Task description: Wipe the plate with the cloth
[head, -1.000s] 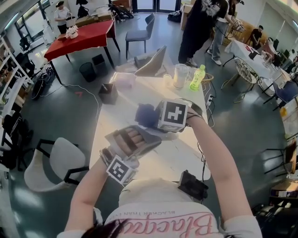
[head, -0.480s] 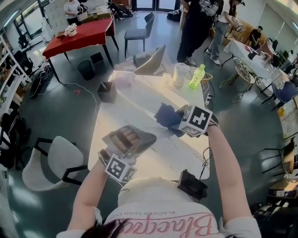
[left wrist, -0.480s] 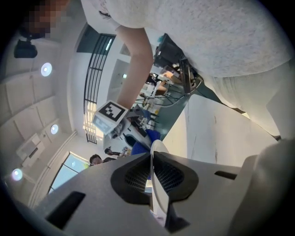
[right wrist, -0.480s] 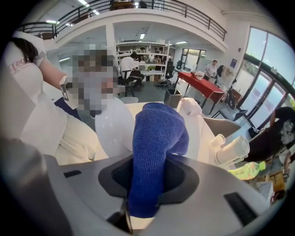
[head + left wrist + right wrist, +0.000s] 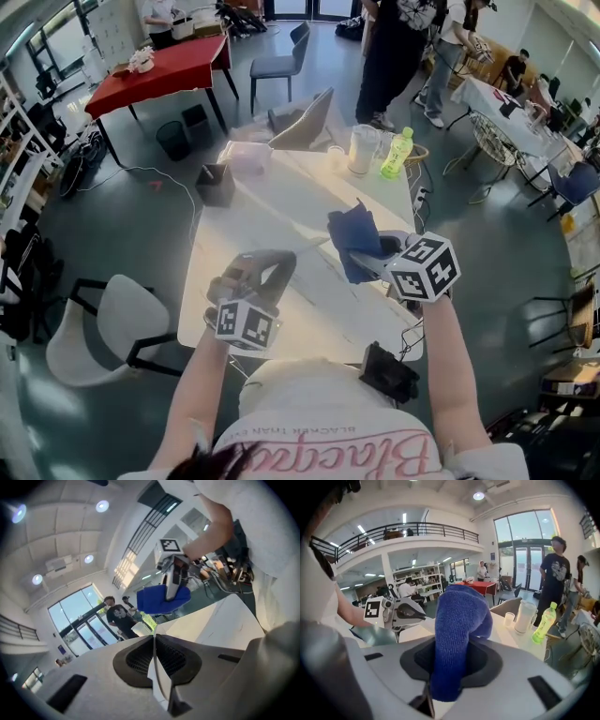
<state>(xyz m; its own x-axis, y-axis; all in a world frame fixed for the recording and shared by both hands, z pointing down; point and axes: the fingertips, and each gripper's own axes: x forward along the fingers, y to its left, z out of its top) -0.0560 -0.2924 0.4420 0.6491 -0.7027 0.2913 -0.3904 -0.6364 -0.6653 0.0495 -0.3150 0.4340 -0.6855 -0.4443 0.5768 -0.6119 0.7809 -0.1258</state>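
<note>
Left gripper [image 5: 153, 640] is clamped on the plate [image 5: 158, 679], which is held edge-on above the white table [image 5: 281, 211]. The right gripper [image 5: 458, 651] is clenched on the blue cloth [image 5: 459, 616], held apart from the plate. A jug [image 5: 363, 150], green bottle [image 5: 397, 155] and dark box [image 5: 216, 186] are grouped at the table's far end.

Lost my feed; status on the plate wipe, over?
Left gripper shut on thin grey plate rim. Right gripper shut on thick blue cloth. Cloth off plate, nothing between.
</note>
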